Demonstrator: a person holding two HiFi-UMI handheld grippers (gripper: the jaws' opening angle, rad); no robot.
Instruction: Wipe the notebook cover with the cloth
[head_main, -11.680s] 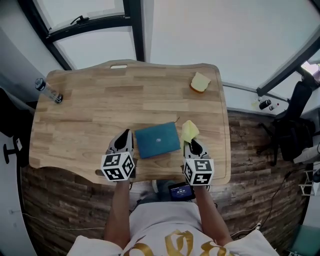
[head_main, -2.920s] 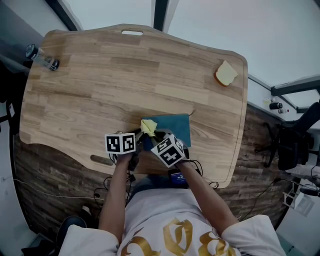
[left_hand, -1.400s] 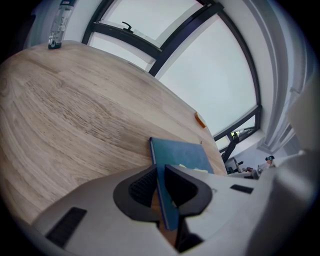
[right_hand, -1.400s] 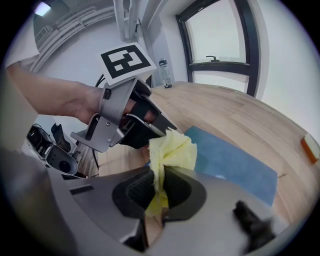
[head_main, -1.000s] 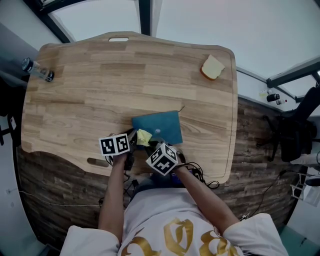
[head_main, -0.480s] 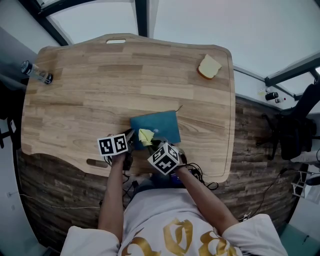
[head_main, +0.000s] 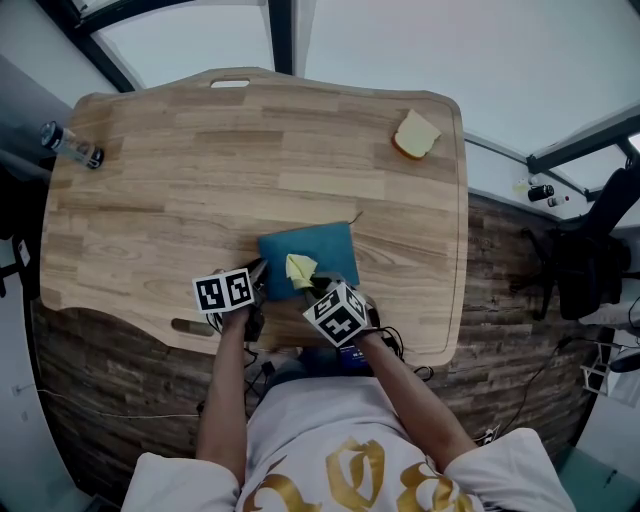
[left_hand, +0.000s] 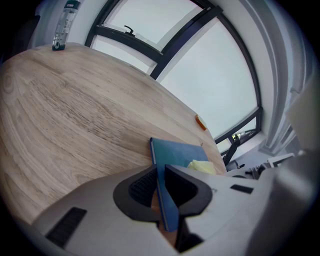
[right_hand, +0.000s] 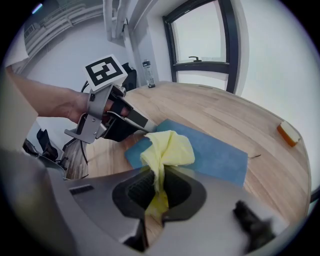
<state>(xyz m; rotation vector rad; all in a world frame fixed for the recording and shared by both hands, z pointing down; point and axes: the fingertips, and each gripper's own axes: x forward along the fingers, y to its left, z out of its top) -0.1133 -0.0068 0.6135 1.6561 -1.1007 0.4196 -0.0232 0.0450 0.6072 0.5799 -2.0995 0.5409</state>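
Notebook (head_main: 332, 250): blue, flat at counter (head_main: 200, 180) near edge | left hand-held gripper (left_hand: 159, 172): clamped on its edge | right hand-held gripper (right_hand: 156, 180): pinching yellow cloth (head_main: 299, 266) on cover | bottle (head_main: 68, 145): label illegible

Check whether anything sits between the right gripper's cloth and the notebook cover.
Nothing visible does. The right gripper holds the yellow cloth directly over the blue notebook; the left gripper clamps the notebook's edge, off to the cloth's side.
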